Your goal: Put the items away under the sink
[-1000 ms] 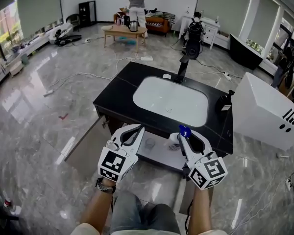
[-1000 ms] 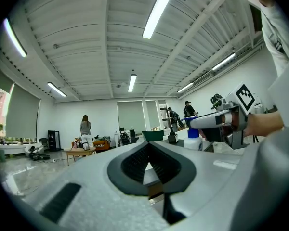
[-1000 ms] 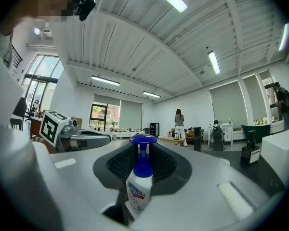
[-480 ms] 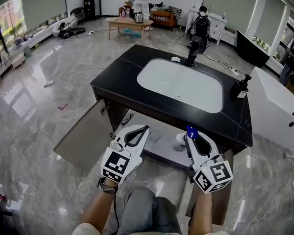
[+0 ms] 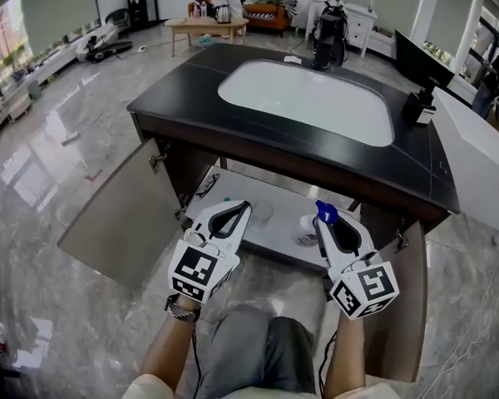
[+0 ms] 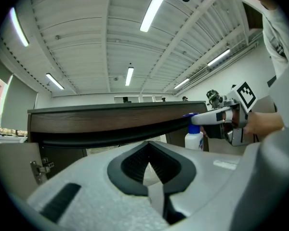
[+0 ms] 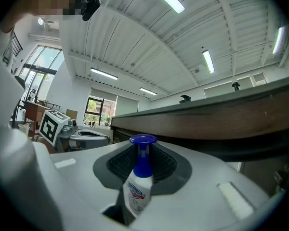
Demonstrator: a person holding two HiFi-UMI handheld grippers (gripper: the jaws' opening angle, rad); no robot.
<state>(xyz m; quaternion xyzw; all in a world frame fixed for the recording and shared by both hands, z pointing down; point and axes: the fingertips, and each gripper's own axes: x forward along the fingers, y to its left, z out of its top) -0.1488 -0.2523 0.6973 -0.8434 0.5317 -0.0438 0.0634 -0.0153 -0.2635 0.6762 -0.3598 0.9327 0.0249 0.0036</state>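
Observation:
My right gripper [image 5: 324, 215] is shut on a small white spray bottle with a blue cap [image 7: 137, 186], held upright in front of the open cabinet under the sink. The bottle's blue cap [image 5: 320, 211] pokes out past the jaw tips. My left gripper [image 5: 241, 209] hovers beside it to the left, shut with nothing between its jaws [image 6: 147, 146]. From the left gripper view the bottle [image 6: 195, 138] and the right gripper [image 6: 216, 117] show under the countertop edge. The cabinet's white shelf [image 5: 258, 243] lies just beyond both grippers.
A white container [image 5: 306, 232] and a clear glass item [image 5: 262, 214] stand on the shelf. Both cabinet doors hang open, left [image 5: 116, 219] and right [image 5: 407, 306]. The black countertop [image 5: 175, 106] holds a white basin [image 5: 308, 98], faucet [image 5: 324, 52] and dark dispenser [image 5: 422, 105].
The head view has dropped and come closer to the cabinet, so the open doors and shelf fill more of the frame. Both grippers keep their hold and spacing before the opening.

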